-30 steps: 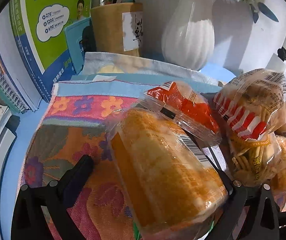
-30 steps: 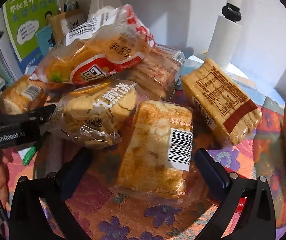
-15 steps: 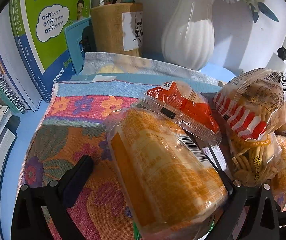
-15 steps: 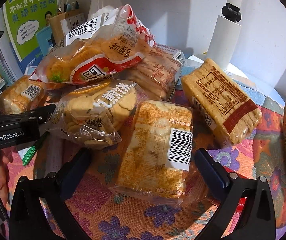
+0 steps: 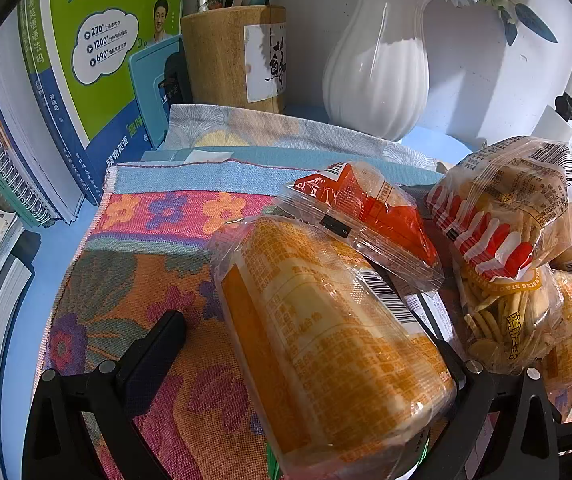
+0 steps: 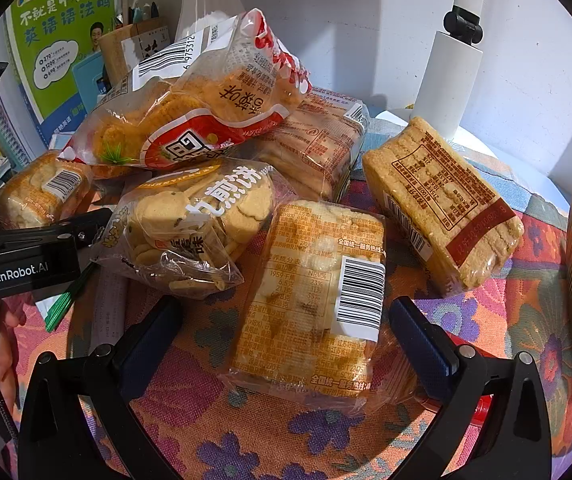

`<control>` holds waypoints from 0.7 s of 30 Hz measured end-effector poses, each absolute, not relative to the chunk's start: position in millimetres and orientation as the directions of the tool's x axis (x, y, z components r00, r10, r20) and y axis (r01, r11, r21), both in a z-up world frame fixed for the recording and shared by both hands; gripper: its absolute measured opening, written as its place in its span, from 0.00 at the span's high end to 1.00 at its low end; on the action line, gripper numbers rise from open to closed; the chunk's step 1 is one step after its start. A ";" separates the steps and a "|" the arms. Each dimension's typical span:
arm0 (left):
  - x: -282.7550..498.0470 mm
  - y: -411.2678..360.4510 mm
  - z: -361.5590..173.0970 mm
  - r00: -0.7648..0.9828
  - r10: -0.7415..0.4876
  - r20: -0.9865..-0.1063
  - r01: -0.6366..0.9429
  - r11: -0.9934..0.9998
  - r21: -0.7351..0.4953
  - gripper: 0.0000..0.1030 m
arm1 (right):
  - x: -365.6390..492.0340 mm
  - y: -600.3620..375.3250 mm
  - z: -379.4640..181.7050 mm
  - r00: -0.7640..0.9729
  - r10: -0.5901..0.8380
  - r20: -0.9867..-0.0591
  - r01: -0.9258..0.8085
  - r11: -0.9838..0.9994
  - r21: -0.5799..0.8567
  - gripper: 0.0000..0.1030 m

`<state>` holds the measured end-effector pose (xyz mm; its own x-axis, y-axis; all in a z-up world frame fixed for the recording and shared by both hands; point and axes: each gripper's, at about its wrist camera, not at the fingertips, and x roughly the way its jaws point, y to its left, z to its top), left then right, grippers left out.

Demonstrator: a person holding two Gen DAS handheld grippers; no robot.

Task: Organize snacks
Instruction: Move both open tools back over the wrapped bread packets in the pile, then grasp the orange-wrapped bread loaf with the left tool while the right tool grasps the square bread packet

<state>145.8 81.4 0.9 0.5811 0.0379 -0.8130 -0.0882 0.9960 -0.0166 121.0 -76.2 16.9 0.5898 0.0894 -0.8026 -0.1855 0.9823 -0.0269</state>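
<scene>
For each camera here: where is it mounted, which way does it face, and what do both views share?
Left wrist: on the left tongs, looking along open fingers over an orange snack pack toward the white vase.
Right wrist: on the right tongs, open around a barcoded biscuit pack; the left tongs and a hand show at left.
Shared: the green book, the red-striped cracker bag.

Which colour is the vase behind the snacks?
White, with vertical ribs; the vase shows best in the left wrist view.

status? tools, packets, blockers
Left tool open around orange packet. Right tool open around barcode packet. Red packet overlaps the orange one.
</scene>
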 end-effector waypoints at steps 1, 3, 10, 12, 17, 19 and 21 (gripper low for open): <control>145.7 81.5 0.9 0.581 0.038 -0.813 -0.088 0.996 -0.017 0.00 | 121.2 -76.1 16.8 0.590 0.090 -0.803 -0.186 0.982 -0.027 0.00; 145.8 81.8 0.9 0.581 0.038 -0.813 -0.088 0.996 -0.016 0.00 | 121.3 -75.9 16.8 0.590 0.090 -0.803 -0.186 0.982 -0.027 0.00; 145.8 81.6 0.8 0.581 0.037 -0.813 -0.087 0.996 -0.017 0.00 | 121.0 -75.8 16.7 0.590 0.089 -0.802 -0.185 0.982 -0.027 0.00; 145.8 81.8 0.9 0.580 0.037 -0.813 -0.087 0.996 -0.016 0.00 | 120.7 -75.3 16.7 0.590 0.089 -0.802 -0.185 0.982 -0.027 0.00; 145.8 81.5 0.8 0.580 0.037 -0.814 -0.087 0.996 -0.016 0.00 | 123.0 -74.5 15.7 0.590 0.090 -0.803 -0.184 0.983 -0.026 0.00; 145.7 81.6 0.8 0.580 0.037 -0.814 -0.086 0.996 -0.016 0.00 | 123.0 -74.4 15.7 0.590 0.089 -0.803 -0.184 0.983 -0.026 0.00; 145.7 83.3 0.3 0.579 0.039 -0.815 -0.083 0.996 -0.012 0.00 | 123.4 -74.3 15.7 0.589 0.092 -0.803 -0.184 0.983 -0.023 0.00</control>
